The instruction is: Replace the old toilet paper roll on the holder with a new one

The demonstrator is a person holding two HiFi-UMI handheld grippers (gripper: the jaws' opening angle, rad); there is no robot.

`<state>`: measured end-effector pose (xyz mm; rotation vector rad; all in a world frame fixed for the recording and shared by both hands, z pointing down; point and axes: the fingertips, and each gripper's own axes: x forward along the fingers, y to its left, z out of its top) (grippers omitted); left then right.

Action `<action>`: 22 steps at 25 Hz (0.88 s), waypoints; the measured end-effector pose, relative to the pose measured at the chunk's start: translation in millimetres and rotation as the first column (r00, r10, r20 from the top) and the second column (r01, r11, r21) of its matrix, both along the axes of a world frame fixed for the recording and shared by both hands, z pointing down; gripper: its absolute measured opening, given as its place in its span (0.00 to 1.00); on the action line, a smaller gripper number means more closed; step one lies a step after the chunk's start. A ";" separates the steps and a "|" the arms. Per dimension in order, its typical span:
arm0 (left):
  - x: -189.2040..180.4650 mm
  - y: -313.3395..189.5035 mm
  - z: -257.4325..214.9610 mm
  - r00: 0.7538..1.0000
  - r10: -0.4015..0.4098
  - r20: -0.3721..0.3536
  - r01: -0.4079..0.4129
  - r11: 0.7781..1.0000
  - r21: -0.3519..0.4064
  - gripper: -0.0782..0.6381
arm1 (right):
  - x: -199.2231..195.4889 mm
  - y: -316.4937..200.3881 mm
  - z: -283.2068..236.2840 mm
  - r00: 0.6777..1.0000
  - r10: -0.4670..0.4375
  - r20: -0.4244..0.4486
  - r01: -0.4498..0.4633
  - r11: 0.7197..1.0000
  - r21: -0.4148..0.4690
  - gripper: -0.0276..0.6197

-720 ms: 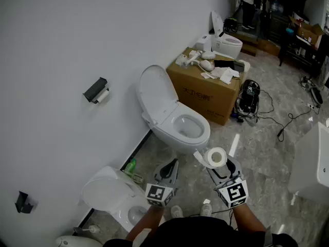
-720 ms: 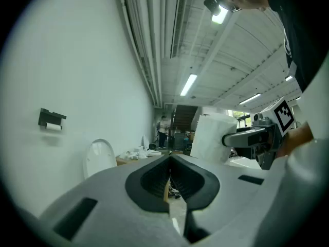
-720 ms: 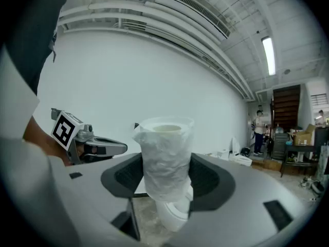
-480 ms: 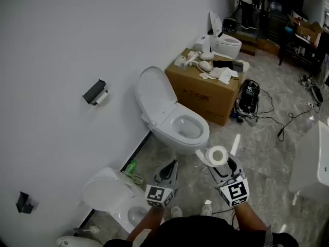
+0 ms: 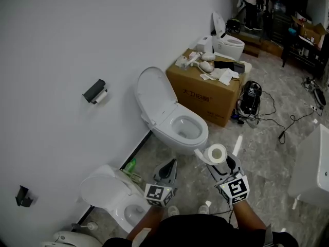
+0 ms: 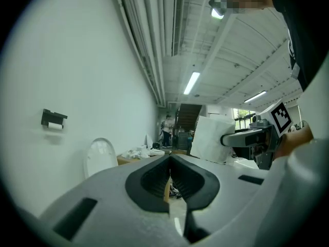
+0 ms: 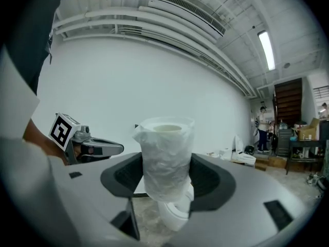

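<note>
A new toilet paper roll [image 5: 216, 153] in clear plastic wrap stands upright between the jaws of my right gripper [image 5: 220, 162], which is shut on it; the roll [image 7: 166, 158] fills the middle of the right gripper view. My left gripper [image 5: 168, 169] hangs beside it at the left, shut and empty, its pads meeting in the left gripper view [image 6: 170, 176]. The black holder [image 5: 96, 92] with the old white roll is on the white wall at the far left, well away from both grippers. It also shows small in the left gripper view as the holder [image 6: 53, 119].
An open white toilet [image 5: 175, 122] stands by the wall ahead, with a cardboard box [image 5: 205, 89] of white parts behind it. Another toilet [image 5: 110, 194] is at the lower left, next to a green bottle [image 5: 131, 165]. Cables [image 5: 288, 120] and a black device [image 5: 250, 95] lie on the floor.
Both grippers keep their places and the roll stays in the right jaws. Only the head view has shifted slightly.
</note>
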<state>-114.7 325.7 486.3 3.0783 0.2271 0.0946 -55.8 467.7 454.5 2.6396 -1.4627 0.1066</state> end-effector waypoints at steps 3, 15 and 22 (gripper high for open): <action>2.5 8.2 -1.6 1.000 -0.024 -0.010 0.024 1.000 0.002 0.11 | 4.7 7.0 -0.6 1.000 -0.024 -0.009 0.024 1.000 -0.001 0.46; 12.5 -12.4 -5.3 0.990 -0.138 -0.010 0.138 0.990 -0.009 0.11 | 32.2 -9.1 -12.5 0.991 -0.126 -0.052 0.127 0.992 0.013 0.46; 33.8 -67.7 -1.2 0.984 -0.179 -0.010 0.179 0.984 -0.022 0.11 | 62.5 -69.4 -14.8 0.984 -0.162 -0.077 0.163 0.987 0.004 0.46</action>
